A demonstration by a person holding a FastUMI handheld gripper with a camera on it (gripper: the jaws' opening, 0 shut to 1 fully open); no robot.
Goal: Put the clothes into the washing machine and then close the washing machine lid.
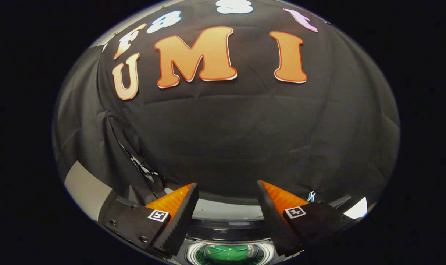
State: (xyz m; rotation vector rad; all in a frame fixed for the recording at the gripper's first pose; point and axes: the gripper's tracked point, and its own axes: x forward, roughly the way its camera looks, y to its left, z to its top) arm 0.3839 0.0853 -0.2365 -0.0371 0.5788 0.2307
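my claw point(228, 217) is held with its two fingers spread well apart, nothing between them and nothing touched by either pad. each finger carries a small square black-and-white marker tag point(159, 215) on its upper face, the left one at about 8 o'clock from the gap's middle and the right one at about 4 o'clock.

down between the finger bases, at 6 o'clock, i look into the round opening of the white top-loading washing machine point(228, 212). its pale rim curves across just beyond my fingertips, with a dark glossy band below that, then a ring of white around the drum mouth. inside the drum lies a green piece of clothing point(228, 254), already in the tub; it has a row of small pale dots across it that may be buttons, though i cannot tell for sure. i cannot make out the lid from here.

beyond my fingers, from 9 o'clock round through 12 to 3, hangs the black cloth wall point(226, 136) of the booth, creased and folded at 9 o'clock. a pale grey panel point(85, 191) shows at 8 o'clock, beside the left finger.
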